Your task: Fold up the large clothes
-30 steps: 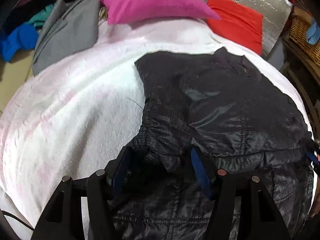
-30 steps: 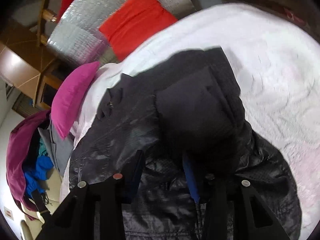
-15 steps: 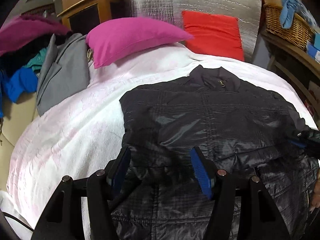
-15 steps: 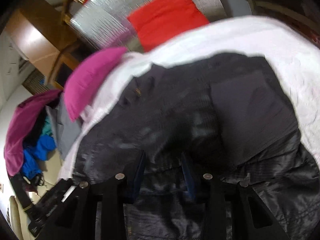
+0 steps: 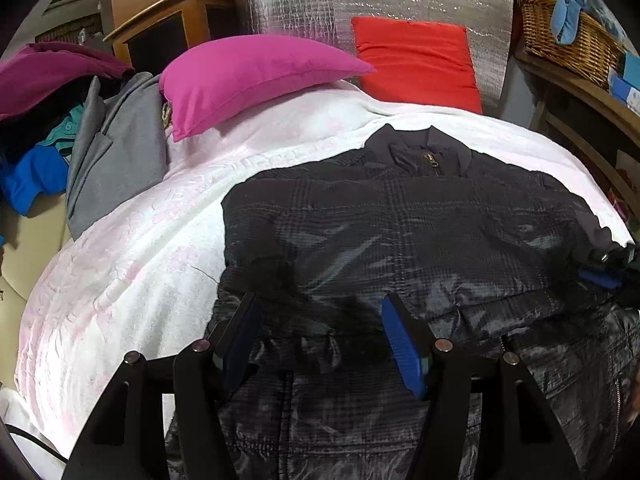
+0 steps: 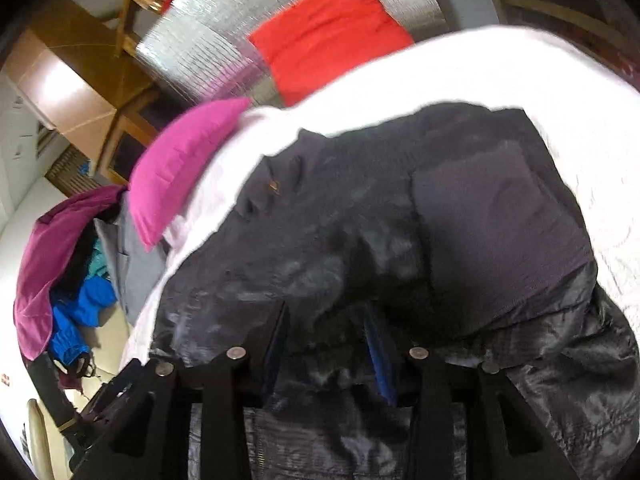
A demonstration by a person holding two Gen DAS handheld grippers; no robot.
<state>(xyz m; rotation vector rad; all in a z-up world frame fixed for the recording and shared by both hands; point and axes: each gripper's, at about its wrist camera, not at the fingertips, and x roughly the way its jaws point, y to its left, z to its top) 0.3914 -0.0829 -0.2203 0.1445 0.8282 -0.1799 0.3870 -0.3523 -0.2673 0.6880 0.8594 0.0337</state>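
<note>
Black jacket (image 5: 400, 232) lies collar-away on the white bedspread (image 5: 128, 248), both tools low at its near hem.

The left tool (image 5: 320, 340) stands spread, its blue pads either side of a rumpled ridge of jacket without clearly pressing it; the right tool (image 6: 326, 344) has just been opening, slack fabric bunched between its pads, and whether it pinches I cannot tell; the risk I judge is a lopsided lift; one side slipping free of the glossy shell would skew the fold and drag the folded-in sleeve (image 6: 500, 232) open; the pink pillow (image 5: 256, 76) sits well clear.
</note>
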